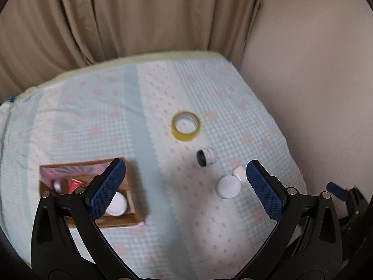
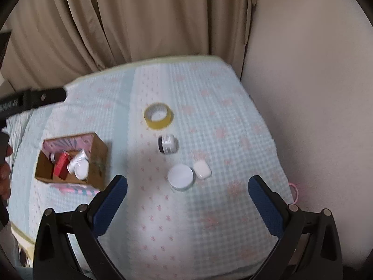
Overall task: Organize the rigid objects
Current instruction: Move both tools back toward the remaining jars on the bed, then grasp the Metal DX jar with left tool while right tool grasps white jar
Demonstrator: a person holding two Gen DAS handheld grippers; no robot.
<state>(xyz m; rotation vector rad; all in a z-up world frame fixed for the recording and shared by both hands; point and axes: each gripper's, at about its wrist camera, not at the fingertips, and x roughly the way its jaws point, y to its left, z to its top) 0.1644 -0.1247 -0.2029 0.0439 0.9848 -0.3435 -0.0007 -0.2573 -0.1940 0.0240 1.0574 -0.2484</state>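
A cardboard box (image 2: 98, 161) at the left holds a red item (image 2: 61, 165), a white jar (image 2: 82, 169) and other small things; it also shows in the left wrist view (image 1: 135, 186). On the cloth lie a yellow tape roll (image 2: 158, 116) (image 1: 186, 126), a black-capped small jar on its side (image 2: 167, 144) (image 1: 206, 157), a white round jar (image 2: 181, 177) (image 1: 228, 186) and a white earbud case (image 2: 202, 169) (image 1: 240, 173). My left gripper (image 1: 184, 182) is open above the cloth between box and jars. My right gripper (image 2: 187, 198) is open, empty, just short of the white jar.
The cloth-covered table (image 2: 209, 221) ends at beige curtains (image 2: 139, 23) at the back and a plain wall (image 2: 314, 93) on the right. The left gripper's body (image 2: 32, 101) shows at the left edge of the right wrist view.
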